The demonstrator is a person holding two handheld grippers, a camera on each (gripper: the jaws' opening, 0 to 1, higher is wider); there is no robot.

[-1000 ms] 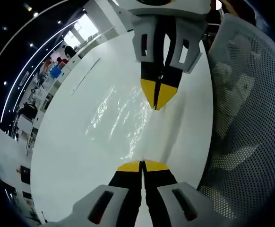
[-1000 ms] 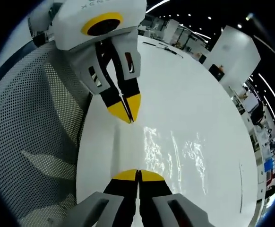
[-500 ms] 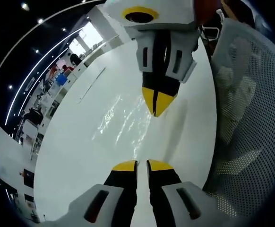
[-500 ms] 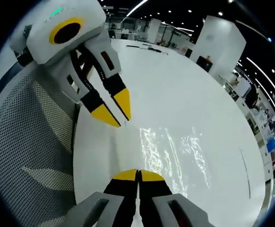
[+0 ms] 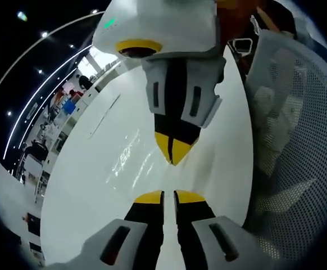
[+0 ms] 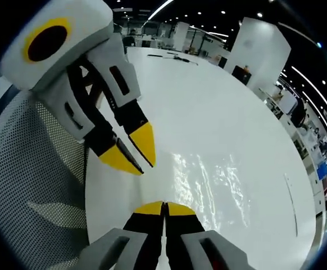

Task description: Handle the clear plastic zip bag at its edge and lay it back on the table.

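**Bag flat on the table, right claw pinched at its near edge**

Jaws of the right claw (image 6: 164, 207) are seen pressed together at the near edge of the clear zip bag (image 6: 211, 183); whether film is caught between them cannot be told. The left claw (image 5: 168, 197) is held narrowly parted, nothing in it, just above the same edge. The bag is spread flat on the white table (image 6: 231, 112), running away from both claws toward the middle. A mesh chair (image 6: 34, 185) stands at the table's rim. The right claw is judged nearer the bag's edge, so any release falls to it.
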